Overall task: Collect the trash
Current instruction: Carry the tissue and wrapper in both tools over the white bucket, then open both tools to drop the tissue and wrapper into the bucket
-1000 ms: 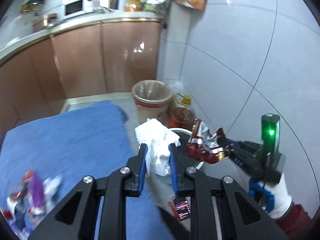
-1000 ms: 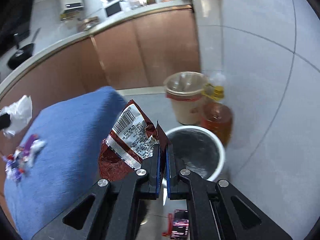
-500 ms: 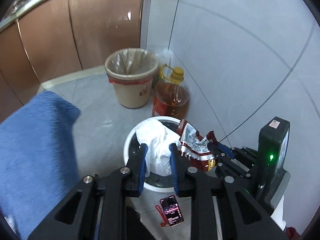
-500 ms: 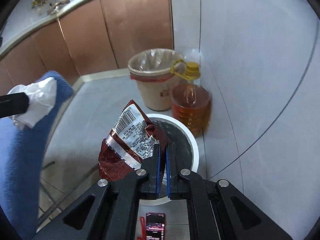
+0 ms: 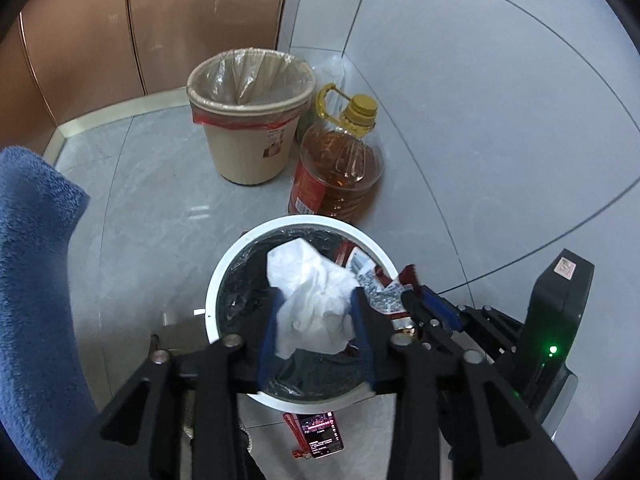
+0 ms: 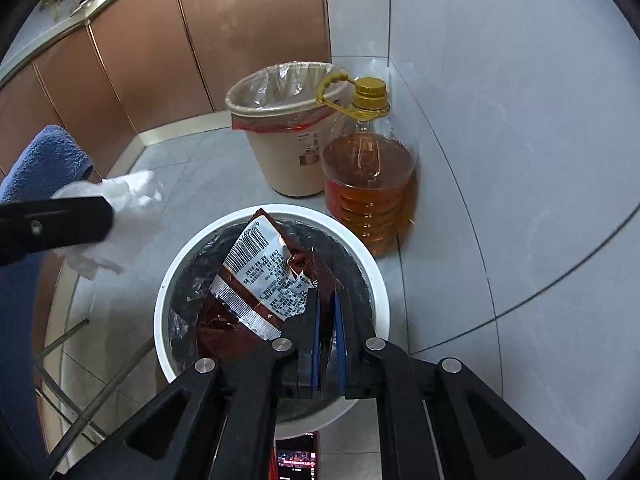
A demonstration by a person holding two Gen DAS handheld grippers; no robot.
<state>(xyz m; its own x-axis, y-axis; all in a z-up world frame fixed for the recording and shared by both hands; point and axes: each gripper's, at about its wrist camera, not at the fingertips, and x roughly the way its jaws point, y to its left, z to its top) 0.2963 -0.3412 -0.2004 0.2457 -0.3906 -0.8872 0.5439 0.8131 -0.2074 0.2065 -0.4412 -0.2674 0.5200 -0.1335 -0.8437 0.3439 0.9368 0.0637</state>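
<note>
- Left gripper (image 5: 316, 312) above the white bin (image 5: 224, 276), jaws opening, blue pads set fairly wide with the crumpled white tissue (image 5: 312, 300) between them; whether the pads press on the paper, cannot tell.
- Tissue bunched over the bin's black-lined mouth, toward the near left part of the rim.
- Right gripper (image 6: 326, 332) also over the white bin (image 6: 168, 280), jaws narrow and opening, a slim gap between the blue pads.
- Red foil snack wrapper (image 6: 256, 276) with barcode and white label standing in that gap, its corner against the left pad; most of the wrapper leaning out left above the bin's black liner.
- In the left wrist view, the same wrapper (image 5: 376, 280) at the right side of the rim, beside the tissue, with the right gripper (image 5: 424, 300) coming in from the right.
- In the right wrist view, the left gripper's finger (image 6: 60, 224) at the left edge, tissue (image 6: 120, 216) bulging past it.
- Grey tiled floor (image 5: 160, 208) under the bin; beige bin (image 5: 248, 120) with a clear liner beyond it, near the corner.
- Oil bottle (image 5: 340, 172) with a yellow cap just beside the beige bin, close to the far rim of the white one.
- Phone (image 5: 320, 436) with a lit screen on the floor at the near rim.
- Blue cloth (image 5: 36, 280) along the left; brown cabinets (image 5: 160, 20) behind; grey tiled wall (image 5: 480, 100) on the right.
</note>
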